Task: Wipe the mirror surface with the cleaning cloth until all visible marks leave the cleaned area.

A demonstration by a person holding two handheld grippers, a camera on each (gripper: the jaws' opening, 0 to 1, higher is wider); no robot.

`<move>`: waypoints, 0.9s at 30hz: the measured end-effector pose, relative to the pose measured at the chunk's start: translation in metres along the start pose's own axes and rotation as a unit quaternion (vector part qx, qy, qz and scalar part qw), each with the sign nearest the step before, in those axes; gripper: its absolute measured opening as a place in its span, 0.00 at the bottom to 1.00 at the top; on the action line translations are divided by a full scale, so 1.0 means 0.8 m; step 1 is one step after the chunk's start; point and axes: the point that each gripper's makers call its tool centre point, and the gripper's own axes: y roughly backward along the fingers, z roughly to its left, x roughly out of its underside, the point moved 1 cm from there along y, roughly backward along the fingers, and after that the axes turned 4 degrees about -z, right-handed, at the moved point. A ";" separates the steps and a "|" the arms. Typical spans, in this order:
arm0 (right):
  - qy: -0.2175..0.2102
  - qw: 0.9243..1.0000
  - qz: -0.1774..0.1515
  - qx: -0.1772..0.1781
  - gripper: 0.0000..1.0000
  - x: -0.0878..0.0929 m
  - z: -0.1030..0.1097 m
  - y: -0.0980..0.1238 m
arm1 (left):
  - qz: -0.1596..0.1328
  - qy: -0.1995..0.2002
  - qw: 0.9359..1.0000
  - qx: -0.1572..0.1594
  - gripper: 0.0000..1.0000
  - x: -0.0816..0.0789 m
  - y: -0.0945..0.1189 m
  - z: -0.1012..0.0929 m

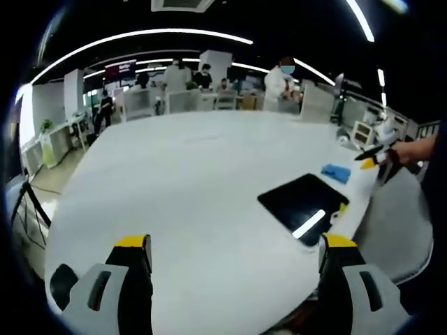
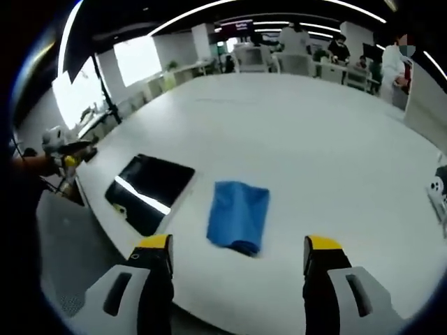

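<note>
White tabletop (image 2: 300, 132) spans both views, with an open-plan office and seated people in the upper background. Nearest us in the right gripper view, the right gripper (image 2: 237, 262) stands with jaws spread and empty just short of the folded blue cleaning cloth (image 2: 239, 214), which we judge is lined up for pickup. Left of it lies the dark mirror (image 2: 150, 190), flat near the table edge; the left gripper (image 1: 234, 258), likewise spread and empty, waits well back from the mirror at the lower right of its frame.

Left gripper (image 1: 234, 262) hovers over the white table (image 1: 188, 188), jaws spread wide, nothing between them. Dark mirror (image 1: 302, 206) lies flat near the table's right edge, a bright streak reflected in it. Blue cleaning cloth (image 1: 336, 172) just beyond. Right gripper (image 1: 371, 156) enters from right.
</note>
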 end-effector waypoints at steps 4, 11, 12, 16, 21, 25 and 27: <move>-0.004 0.999 -0.002 -0.042 0.90 -0.013 0.028 0.056 | 0.017 0.004 0.999 0.043 1.00 -0.020 0.061 -0.033; 0.082 0.996 0.010 0.024 0.95 -0.043 0.022 0.209 | -0.021 0.021 0.999 -0.019 1.00 -0.091 0.178 -0.034; 0.091 0.994 0.011 0.053 0.95 -0.046 0.014 0.225 | -0.023 0.020 0.999 -0.032 1.00 -0.090 0.184 -0.032; 0.063 0.988 -0.040 0.132 0.95 -0.047 -0.008 0.262 | -0.044 -0.023 0.993 -0.104 1.00 -0.076 0.183 -0.016; 0.017 0.990 -0.057 0.130 0.95 -0.025 -0.019 0.207 | -0.061 0.013 0.995 -0.076 1.00 -0.064 0.138 -0.021; 0.012 0.992 -0.060 0.107 0.90 -0.037 -0.027 0.128 | -0.041 -0.033 0.997 -0.051 1.00 -0.056 0.086 -0.010; -0.016 0.986 -0.132 0.103 0.84 -0.063 -0.027 0.085 | -0.097 0.002 0.994 -0.052 1.00 -0.060 0.057 0.003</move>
